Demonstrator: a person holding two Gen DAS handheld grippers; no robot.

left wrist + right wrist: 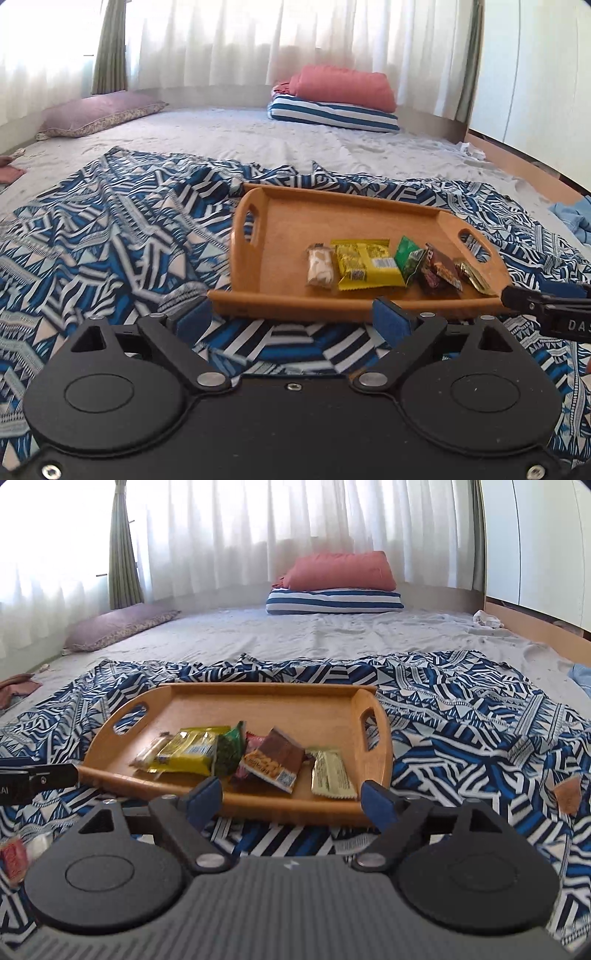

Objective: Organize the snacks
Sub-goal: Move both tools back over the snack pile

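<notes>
A wooden tray (pixel 373 760) is seen mid-frame on a patterned cloth (pixel 461 738) on the bed, and a row of wrapped snacks (pixel 195 753) is held in its near half. Both the left tongs (pixel 291 317) and the right tongs (pixel 291 799) are released, nothing between them. A red packet (pixel 14 858) at lower left is blurred and cut off.

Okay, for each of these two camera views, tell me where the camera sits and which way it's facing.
Left wrist: on the left gripper, looking forward and down at the wooden tray from its left; its own open blue-padded fingers show, and the right gripper's tip enters at the right edge.
Right wrist: on the right gripper, facing the tray from its right; own open fingers show, left gripper's tip at the left edge.
Shared: tray, yellow snack pack, patterned blue cloth, pillows, curtains.
</notes>
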